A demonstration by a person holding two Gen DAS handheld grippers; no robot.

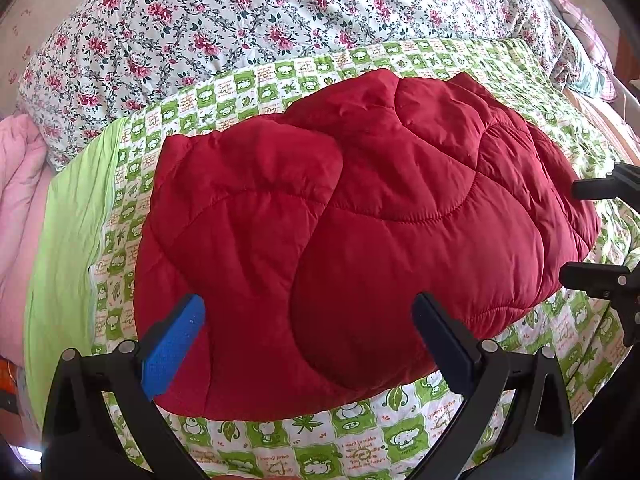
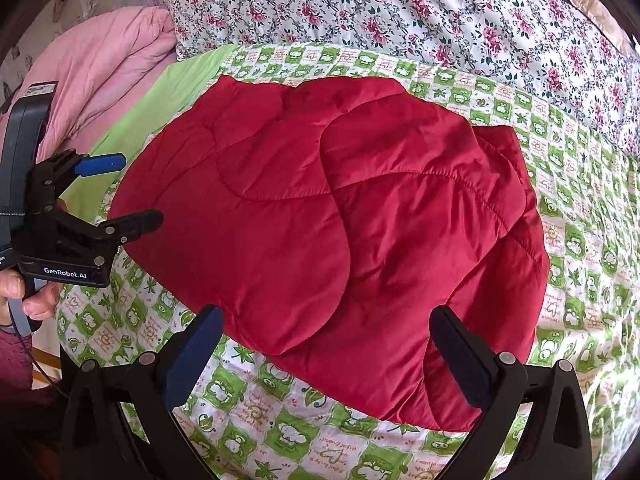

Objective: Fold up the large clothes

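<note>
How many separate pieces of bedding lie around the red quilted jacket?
3. A green-and-white checked cartoon sheet lies under the red quilted jacket; a floral quilt lies beyond it; a pink quilt is bunched far left. More may be hidden.

Green-and-white checked cartoon sheet [image 1: 360, 432]; floral quilt [image 1: 224, 32] heaped along its far edge; pink quilt [image 2: 104, 64] bunched at left.
</note>
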